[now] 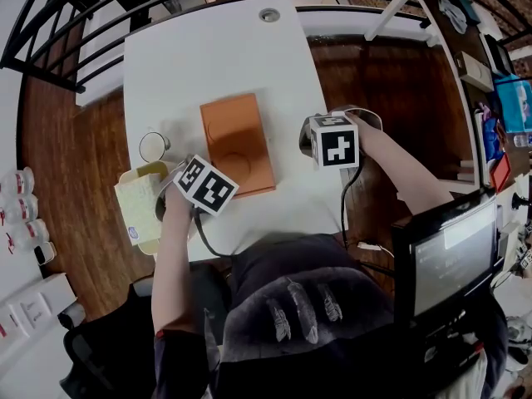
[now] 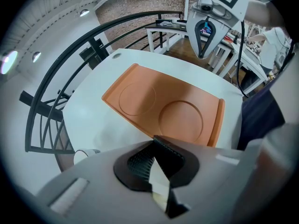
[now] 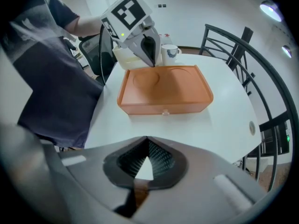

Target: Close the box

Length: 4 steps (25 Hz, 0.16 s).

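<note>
An orange box (image 1: 237, 144) lies flat on the white table (image 1: 208, 56), its lid down with two round embossed circles on top (image 2: 163, 108). In the right gripper view its side shows a small knob (image 3: 164, 111). My left gripper (image 3: 150, 59) is shut and empty, its tip at the box's near left edge; in the head view only its marker cube (image 1: 206, 185) shows. My right gripper (image 1: 306, 140) hangs shut and empty just right of the box, apart from it, and it stands raised beyond the box (image 2: 202, 55) in the left gripper view.
A white mug (image 1: 153, 146) stands left of the box. A pale yellow container with a booklet (image 1: 141, 206) sits at the table's front left corner. A monitor (image 1: 445, 256) is at the right. Black railing (image 1: 50, 23) runs behind the table.
</note>
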{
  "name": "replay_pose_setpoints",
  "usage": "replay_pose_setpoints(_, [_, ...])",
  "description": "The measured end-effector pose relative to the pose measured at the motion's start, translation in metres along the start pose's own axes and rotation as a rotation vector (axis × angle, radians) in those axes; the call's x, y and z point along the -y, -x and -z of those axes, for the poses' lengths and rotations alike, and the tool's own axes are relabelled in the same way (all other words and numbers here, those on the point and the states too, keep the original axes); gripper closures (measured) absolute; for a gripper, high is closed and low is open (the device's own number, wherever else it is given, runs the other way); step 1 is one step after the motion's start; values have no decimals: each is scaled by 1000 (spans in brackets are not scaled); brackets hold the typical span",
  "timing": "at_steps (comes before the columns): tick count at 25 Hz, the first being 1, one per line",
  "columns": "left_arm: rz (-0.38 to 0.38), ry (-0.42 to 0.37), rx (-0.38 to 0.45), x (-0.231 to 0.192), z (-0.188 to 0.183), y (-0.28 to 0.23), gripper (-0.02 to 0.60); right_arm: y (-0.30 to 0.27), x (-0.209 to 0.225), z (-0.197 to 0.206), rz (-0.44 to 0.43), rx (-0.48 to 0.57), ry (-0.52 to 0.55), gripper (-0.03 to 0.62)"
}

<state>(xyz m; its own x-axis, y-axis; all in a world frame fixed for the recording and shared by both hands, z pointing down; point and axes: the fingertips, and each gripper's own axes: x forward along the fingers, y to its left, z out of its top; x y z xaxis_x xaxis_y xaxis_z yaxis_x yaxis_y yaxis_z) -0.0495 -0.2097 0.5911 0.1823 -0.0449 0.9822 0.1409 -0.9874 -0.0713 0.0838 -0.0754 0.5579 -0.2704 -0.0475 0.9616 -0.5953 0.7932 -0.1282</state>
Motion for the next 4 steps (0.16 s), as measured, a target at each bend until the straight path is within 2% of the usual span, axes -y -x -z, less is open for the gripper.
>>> replay_pose_setpoints(4, [2, 2, -2, 0, -1, 1, 569, 1, 0, 2, -3, -2, -2, 589])
